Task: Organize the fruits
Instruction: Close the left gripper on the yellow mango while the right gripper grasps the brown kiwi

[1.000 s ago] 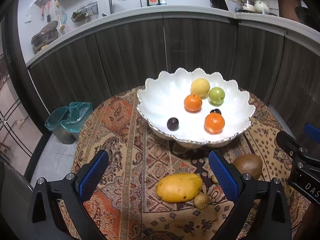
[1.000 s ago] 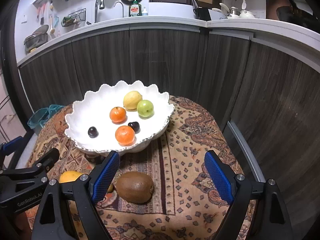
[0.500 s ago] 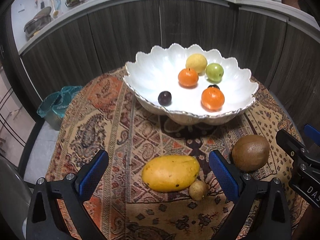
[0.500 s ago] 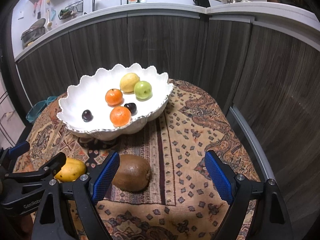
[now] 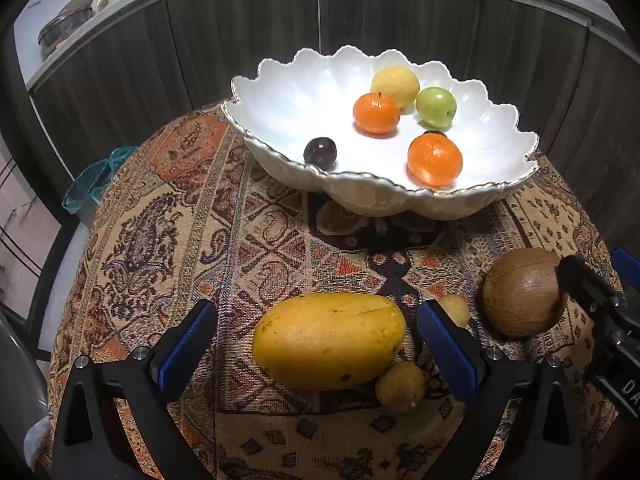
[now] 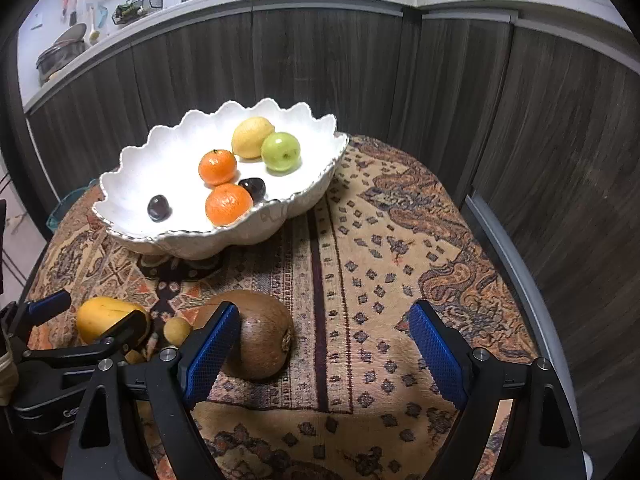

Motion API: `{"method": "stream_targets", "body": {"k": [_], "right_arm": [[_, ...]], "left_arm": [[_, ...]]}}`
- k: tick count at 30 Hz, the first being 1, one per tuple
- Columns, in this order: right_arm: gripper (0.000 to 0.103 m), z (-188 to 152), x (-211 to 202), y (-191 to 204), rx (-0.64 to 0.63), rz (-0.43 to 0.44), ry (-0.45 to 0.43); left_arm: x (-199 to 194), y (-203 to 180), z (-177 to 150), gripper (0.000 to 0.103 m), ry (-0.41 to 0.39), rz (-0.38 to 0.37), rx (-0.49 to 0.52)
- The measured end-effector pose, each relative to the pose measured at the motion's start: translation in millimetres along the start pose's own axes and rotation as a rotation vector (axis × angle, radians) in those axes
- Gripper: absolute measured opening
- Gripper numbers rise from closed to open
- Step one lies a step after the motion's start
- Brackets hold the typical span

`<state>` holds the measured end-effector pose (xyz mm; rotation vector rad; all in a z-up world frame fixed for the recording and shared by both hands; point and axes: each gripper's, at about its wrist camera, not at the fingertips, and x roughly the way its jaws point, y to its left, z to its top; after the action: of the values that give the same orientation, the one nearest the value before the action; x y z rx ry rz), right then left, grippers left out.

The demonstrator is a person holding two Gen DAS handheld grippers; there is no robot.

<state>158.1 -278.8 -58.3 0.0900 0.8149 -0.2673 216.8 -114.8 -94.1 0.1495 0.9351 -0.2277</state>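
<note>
A yellow mango (image 5: 328,340) lies on the patterned tablecloth between the fingers of my left gripper (image 5: 318,346), which is open; its pads stand just clear of the fruit. Two small tan fruits (image 5: 400,386) sit by the mango's right end. A brown kiwi (image 6: 260,336) rests right against the inner side of the left finger of my right gripper (image 6: 324,350), also open and holding nothing. Behind stands a white scalloped bowl (image 5: 280,152) with a lemon (image 5: 396,84), a green apple (image 5: 436,106), two oranges (image 5: 376,112) and dark plums (image 5: 320,152).
Dark wooden cabinet fronts (image 6: 360,60) curve closely behind the small round table. A teal bin (image 5: 92,184) stands on the floor at the left. The cloth (image 6: 400,240) right of the kiwi is bare. A grey rail (image 6: 512,264) runs past the table's right edge.
Both grippers have sunk toward the table and tipped downward. The mango now sits between the left fingers, and the kiwi has come up beside the right gripper's left finger. Both remain wide apart.
</note>
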Motion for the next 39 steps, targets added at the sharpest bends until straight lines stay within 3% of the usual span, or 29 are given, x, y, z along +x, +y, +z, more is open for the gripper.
{"method": "stream_targets", "body": {"k": [12,20,39], "right_arm": [[0.088,-1,0,9,-0.035,0.007,-0.01],[0.088,-1,5,11,-0.021,0.046,0.006],[0.088,-1,31,30,0.0,0.098,0.081]], "left_arm": [[13,6,-7,0.095,0.037,-0.022,-0.026],[14,2,-7,0.077,0.035,-0.052,-0.02],[7,19,-10,0.075,0.021,-0.008,-0.054]]}}
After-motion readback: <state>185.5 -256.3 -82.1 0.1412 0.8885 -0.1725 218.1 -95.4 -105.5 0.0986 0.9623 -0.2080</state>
